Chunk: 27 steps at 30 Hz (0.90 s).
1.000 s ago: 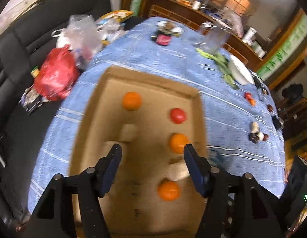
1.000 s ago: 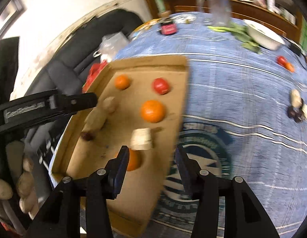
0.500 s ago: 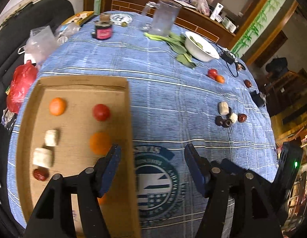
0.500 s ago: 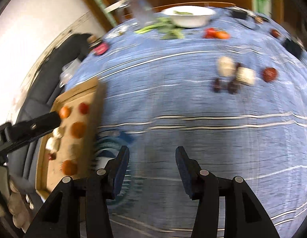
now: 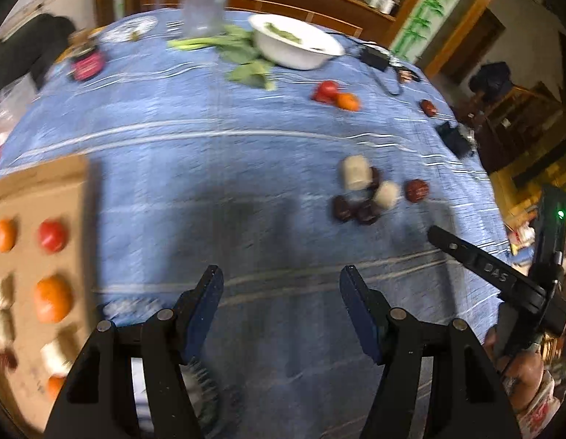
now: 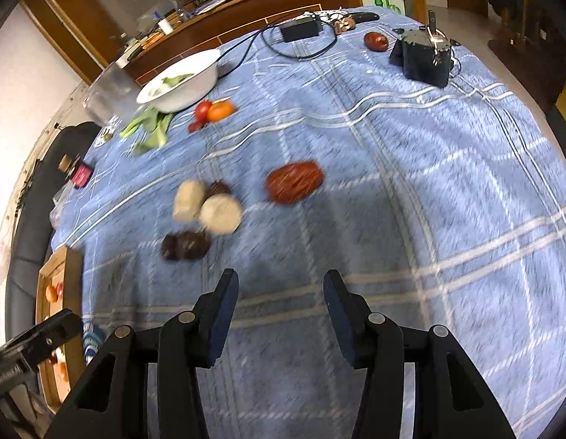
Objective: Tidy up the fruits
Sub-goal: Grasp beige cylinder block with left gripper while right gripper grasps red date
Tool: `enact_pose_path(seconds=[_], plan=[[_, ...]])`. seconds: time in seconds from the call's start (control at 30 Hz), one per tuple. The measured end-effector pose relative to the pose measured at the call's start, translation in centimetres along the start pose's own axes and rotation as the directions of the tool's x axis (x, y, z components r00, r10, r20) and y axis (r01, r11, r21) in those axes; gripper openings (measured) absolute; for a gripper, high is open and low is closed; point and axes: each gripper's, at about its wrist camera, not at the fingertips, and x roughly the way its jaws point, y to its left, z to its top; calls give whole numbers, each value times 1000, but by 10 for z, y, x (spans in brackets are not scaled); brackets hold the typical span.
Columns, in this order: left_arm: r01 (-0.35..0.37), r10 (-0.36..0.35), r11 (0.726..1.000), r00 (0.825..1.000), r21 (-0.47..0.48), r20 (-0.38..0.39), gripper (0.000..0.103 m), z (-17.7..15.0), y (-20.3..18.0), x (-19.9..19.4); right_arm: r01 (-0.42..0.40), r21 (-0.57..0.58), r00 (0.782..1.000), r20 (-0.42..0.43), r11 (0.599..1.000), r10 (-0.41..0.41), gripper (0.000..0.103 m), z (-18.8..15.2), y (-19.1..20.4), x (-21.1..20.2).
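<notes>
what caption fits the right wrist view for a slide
Open right gripper, empty, above the blue tablecloth near a cluster of pale and dark fruit pieces.

Both wrist views look steeply down, near blue tablecloth [image 5: 217,168] — share fruit cluster [image 6: 206,212].

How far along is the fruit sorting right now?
Partly done. The cardboard tray already holds oranges, a red fruit and pale pieces. Nothing is in hand: the left gripper and right gripper are both open and empty. Left: the loose cluster, the red fruit beside it, and a red-and-orange pair.
</notes>
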Motion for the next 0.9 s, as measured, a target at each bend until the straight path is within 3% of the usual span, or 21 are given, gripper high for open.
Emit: enact_pose_path(seconds=[0.17, 0.43, 0.67, 0.77, 0.9], plan=[[64, -64, 996, 998, 56, 5, 60, 36, -34, 32, -17, -8, 1000, 12, 1000, 17, 52, 24, -6, 10], [40, -38, 997, 998, 63, -44, 43, 70, -54, 87, -33, -31, 999, -6, 999, 33, 52, 39, -5, 33], [11, -6, 994, 999, 105, -48, 41, 77, -63, 105, -25, -80, 1000, 7, 997, 25, 52, 46, 0, 39], [24, -18, 992, 999, 122, -45, 25, 78, -66, 107, -8, -102, 1000, 13, 995, 10, 52, 47, 4, 40], [9, -4, 990, 999, 141, -35, 25, 74, -70, 105, -8, -125, 1000, 9, 992, 10, 46, 46, 5, 40]])
